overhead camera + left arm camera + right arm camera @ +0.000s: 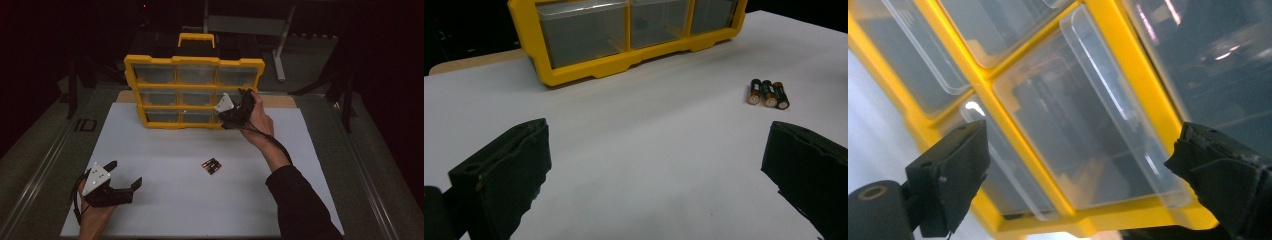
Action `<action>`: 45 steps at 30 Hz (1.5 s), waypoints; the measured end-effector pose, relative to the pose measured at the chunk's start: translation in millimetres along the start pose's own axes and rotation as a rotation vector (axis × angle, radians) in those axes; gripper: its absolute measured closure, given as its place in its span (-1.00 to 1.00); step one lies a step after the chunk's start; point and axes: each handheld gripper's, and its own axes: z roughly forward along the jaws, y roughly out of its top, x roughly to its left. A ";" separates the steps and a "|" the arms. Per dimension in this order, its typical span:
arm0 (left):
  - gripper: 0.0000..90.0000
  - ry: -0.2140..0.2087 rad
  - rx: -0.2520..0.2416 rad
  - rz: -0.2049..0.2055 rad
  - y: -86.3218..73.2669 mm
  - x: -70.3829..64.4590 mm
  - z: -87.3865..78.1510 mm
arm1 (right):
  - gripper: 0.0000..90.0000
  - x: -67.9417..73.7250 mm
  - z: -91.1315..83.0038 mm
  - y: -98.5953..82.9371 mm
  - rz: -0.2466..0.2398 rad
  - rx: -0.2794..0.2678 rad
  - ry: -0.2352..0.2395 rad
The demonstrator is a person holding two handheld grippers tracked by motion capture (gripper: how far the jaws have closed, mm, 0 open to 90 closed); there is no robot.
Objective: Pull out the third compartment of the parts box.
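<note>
On the white table sheet (165,150) in a dark room, my right gripper (239,107), jaws wide, faces the yellow drawer box (192,61), probably its right middle drawer (1083,115). Next: grip the front, pull. Batteries (211,166) wait mid-sheet; my left gripper (122,182) rests open

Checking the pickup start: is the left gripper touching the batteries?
Apart. The left gripper view shows bare white table between the open left gripper and batteries.
</note>
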 end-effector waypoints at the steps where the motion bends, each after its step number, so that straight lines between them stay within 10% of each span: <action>1: -1.00 -0.001 0.001 0.001 0.0 -0.1 0.1 | -0.83 0.0 0.0 0.4 -0.011 0.002 -0.004; 23: -1.00 -0.006 0.008 0.002 -0.2 -1.0 1.0 | -0.83 2.4 -4.3 5.7 -0.318 0.026 -0.210; 45: -1.00 -0.005 0.010 0.002 -0.3 -1.2 0.9 | -0.82 -16.4 -18.2 25.4 -0.431 0.001 -0.338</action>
